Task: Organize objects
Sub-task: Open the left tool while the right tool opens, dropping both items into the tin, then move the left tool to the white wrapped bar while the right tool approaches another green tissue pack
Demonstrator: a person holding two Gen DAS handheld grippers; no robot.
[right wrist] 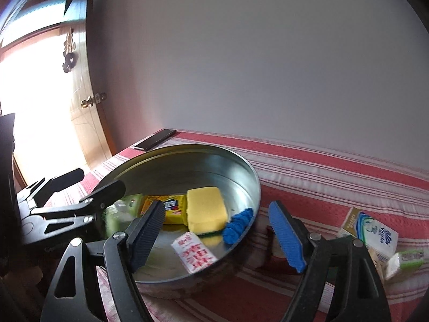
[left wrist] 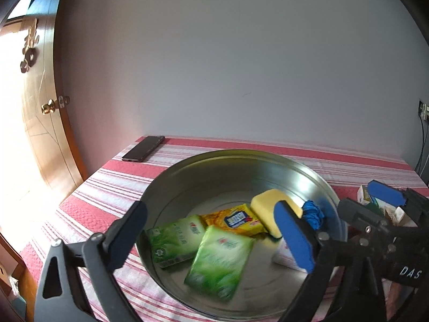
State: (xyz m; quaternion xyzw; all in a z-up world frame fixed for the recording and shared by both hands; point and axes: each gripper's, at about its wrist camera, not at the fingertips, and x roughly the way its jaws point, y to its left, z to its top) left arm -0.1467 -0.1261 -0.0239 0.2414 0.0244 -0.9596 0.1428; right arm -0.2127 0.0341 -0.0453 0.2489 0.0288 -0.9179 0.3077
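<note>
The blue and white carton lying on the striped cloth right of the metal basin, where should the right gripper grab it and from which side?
Judging from the right wrist view, grip the blue and white carton across its two long flat sides near the middle, coming from above. It lies flat outside the metal basin, with a small green and white pack close by, so keep clear of that end.

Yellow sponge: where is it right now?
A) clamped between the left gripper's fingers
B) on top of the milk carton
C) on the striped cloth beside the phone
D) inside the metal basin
D: the yellow sponge lies inside the metal basin, next to the yellow packet and the blue cloth; neither gripper's fingers press on it.
</note>
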